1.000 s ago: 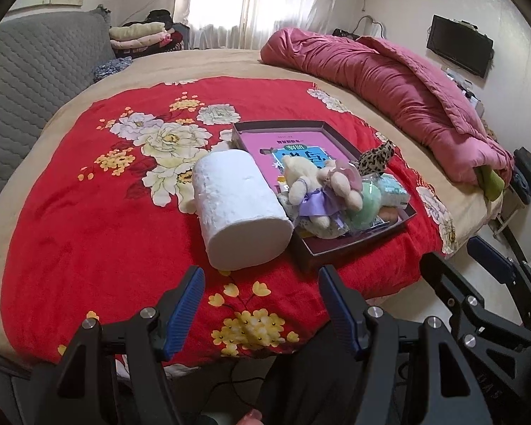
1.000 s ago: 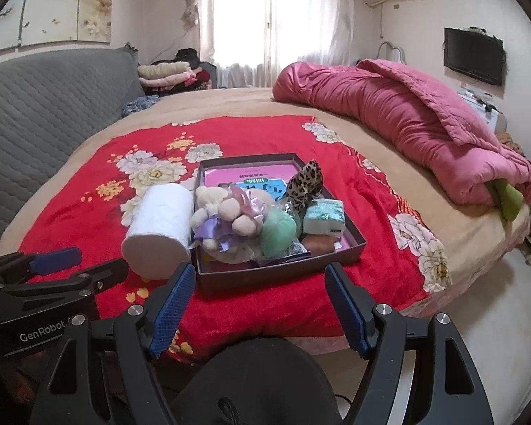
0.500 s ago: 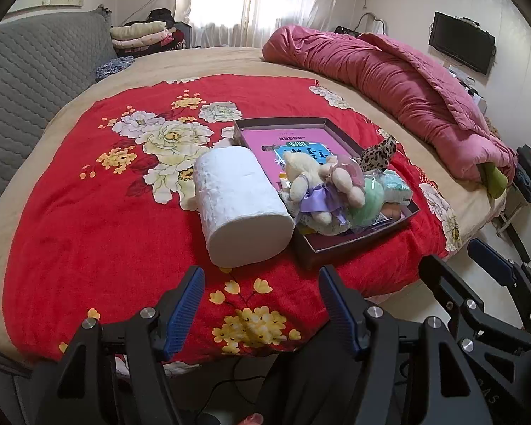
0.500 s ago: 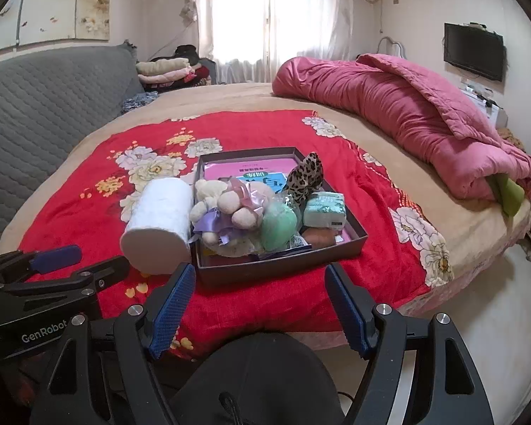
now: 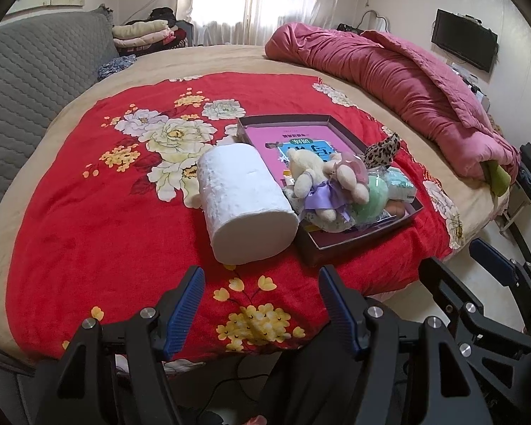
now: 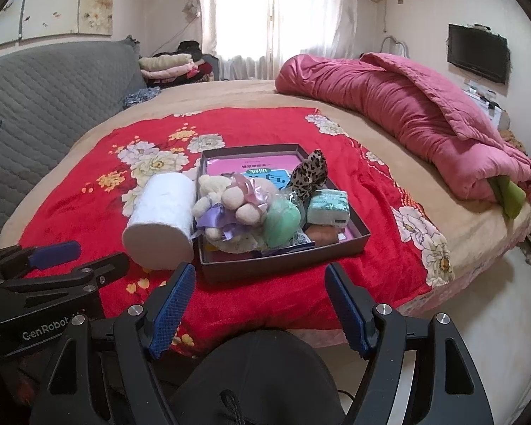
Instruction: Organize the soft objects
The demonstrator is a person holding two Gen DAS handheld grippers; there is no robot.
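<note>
Left hand-held gripper [image 5: 262, 294] and right hand-held gripper [image 6: 260, 294] both wide apart, empty, short of the bed [image 6: 230, 92].

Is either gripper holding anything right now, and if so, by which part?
Nothing is held. The left gripper and right gripper both stand open and empty, short of the white roll of soft paper and the dark cardboard box.

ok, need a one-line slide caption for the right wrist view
Open right gripper hovers short of a dark box of plush toys, a white paper roll beside it on the red floral blanket.
</note>
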